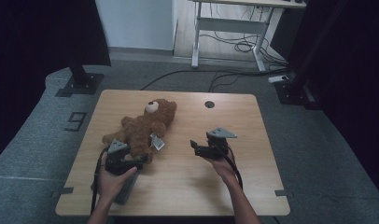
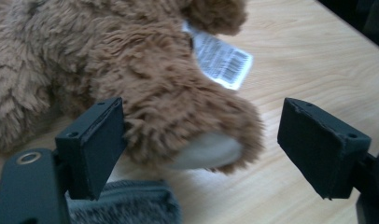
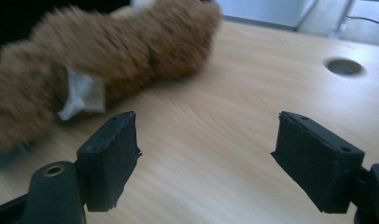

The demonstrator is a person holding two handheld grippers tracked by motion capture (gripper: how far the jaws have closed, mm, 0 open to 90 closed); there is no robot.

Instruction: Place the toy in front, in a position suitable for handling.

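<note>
a brown plush teddy bear (image 1: 143, 126) lies stretched out on the pale wooden table (image 1: 187, 186), on the left half of its top, head toward the far edge. its fur is long and shaggy, with a cream muzzle and a smooth cream sole on the foot. a white paper tag (image 2: 220, 58) printed with a barcode sticks out from the bear's side, on the side facing the table's middle. a flat grey fabric piece (image 2: 127, 203) with a stitched edge lies on the wood just nearer the person than the bear's foot. a round cable hole (image 1: 209, 104) sits in the tabletop beyond and to the right of the bear.

the left gripper (image 2: 197, 149) has its jaws spread apart around the bear's foot; one black pad brushes the fur, the other stands clear. the right gripper (image 3: 206, 158) is well apart from the bear to its right, jaws apart over bare wood with nothing between them.
</note>
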